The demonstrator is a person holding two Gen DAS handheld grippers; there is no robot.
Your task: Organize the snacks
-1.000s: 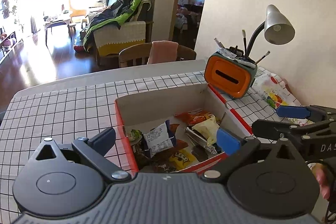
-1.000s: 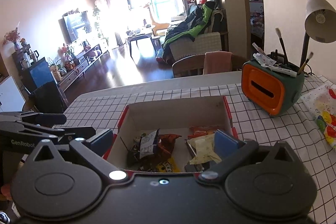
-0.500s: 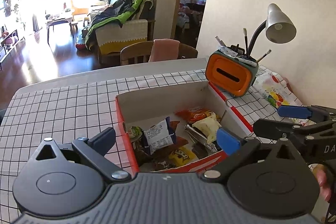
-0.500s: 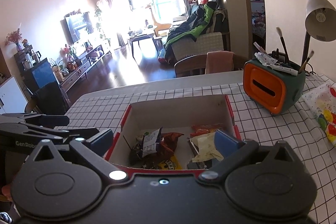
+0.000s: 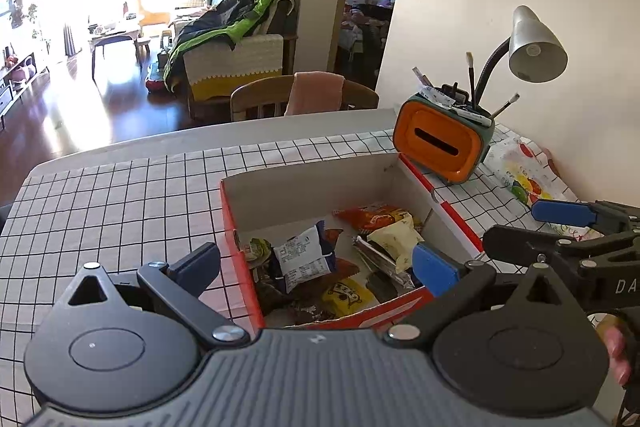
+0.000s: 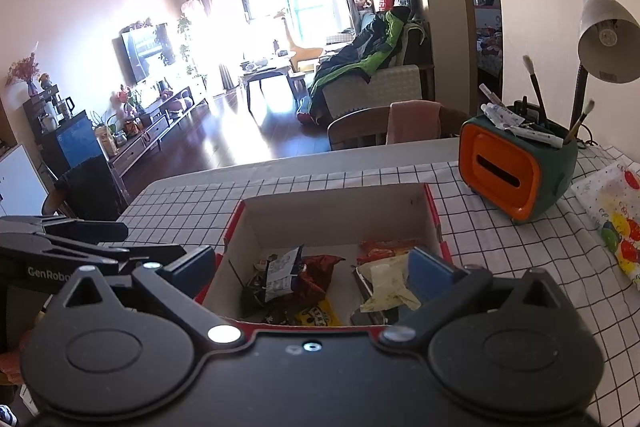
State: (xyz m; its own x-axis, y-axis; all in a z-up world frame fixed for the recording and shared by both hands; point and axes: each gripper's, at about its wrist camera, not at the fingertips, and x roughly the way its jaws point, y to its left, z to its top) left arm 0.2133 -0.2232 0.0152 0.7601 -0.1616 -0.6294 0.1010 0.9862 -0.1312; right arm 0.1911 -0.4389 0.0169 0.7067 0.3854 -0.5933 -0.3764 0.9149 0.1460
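A red cardboard box (image 5: pixel 312 179) (image 6: pixel 336 203) stands open on the checked tablecloth and holds several snack packets: a white-labelled one (image 5: pixel 304 255), an orange one (image 5: pixel 376 215), a pale yellow one (image 5: pixel 394 239) (image 6: pixel 384 283) and a yellow one (image 5: pixel 348 293). My left gripper (image 5: pixel 316 267) is open and empty above the box's near wall. My right gripper (image 6: pixel 312 269) is open and empty over the same box. Each gripper shows at the edge of the other's view, the right one (image 5: pixel 560 223) and the left one (image 6: pixel 80 239).
An orange and green pen holder (image 5: pixel 440 143) (image 6: pixel 512 171) with brushes stands behind the box on the right, beside a grey desk lamp (image 5: pixel 536 47). A colourful bag (image 5: pixel 524 175) lies by the wall. A chair (image 5: pixel 300 95) stands at the table's far edge.
Both grippers have drawn back and risen slightly, so the box sits a little lower and farther in both views. The snacks have not moved.
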